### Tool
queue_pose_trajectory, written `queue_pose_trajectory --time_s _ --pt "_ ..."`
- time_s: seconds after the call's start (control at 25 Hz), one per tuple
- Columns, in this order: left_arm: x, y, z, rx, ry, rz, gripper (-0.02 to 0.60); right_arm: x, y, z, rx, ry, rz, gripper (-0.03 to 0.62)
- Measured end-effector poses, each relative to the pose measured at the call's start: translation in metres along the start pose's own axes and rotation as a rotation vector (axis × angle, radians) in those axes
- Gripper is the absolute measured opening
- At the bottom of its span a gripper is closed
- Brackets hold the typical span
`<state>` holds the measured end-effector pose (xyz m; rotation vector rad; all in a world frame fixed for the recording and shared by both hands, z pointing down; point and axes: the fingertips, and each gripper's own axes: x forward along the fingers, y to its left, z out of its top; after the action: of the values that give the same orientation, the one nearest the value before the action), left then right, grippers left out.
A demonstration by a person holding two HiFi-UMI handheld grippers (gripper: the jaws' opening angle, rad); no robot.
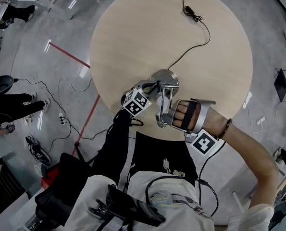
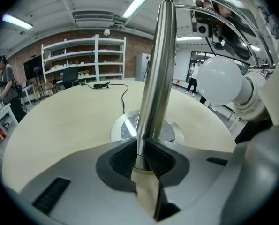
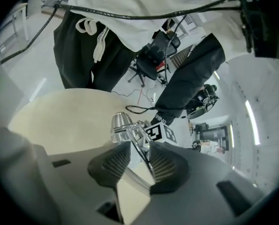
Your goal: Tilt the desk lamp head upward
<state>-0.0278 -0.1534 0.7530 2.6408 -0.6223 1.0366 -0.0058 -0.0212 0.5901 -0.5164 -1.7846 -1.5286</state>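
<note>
The lamp stem [image 2: 155,69] is pinched by the left gripper [image 2: 140,150]. The right gripper [image 3: 140,156], spread around the thin head rod [image 3: 138,149], probably must be closed, then raised.

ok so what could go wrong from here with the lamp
The right gripper has jaws apart around the thin frame rod; closing off-centre, the rod could slip off the pads. The left gripper is clamped on the pole just above the base; if that grip slides, the lamp may tip. The bare bulb hangs beside the pole and could get knocked.
</note>
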Motion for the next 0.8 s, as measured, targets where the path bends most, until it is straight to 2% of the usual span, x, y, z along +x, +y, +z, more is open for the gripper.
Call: queue_pose_trajectory --time_s 0.28,0.8 --pt "0.001 0.001 -0.003 -0.011 -0.001 0.012 0.061 0.002 -0.002 0.0 0.055 -0.062 -0.032 0.114" --pt "0.0 0.002 0.001 -0.026 0.026 0.026 0.061 -0.024 -0.022 0.006 0.373 -0.247 0.047 0.117"
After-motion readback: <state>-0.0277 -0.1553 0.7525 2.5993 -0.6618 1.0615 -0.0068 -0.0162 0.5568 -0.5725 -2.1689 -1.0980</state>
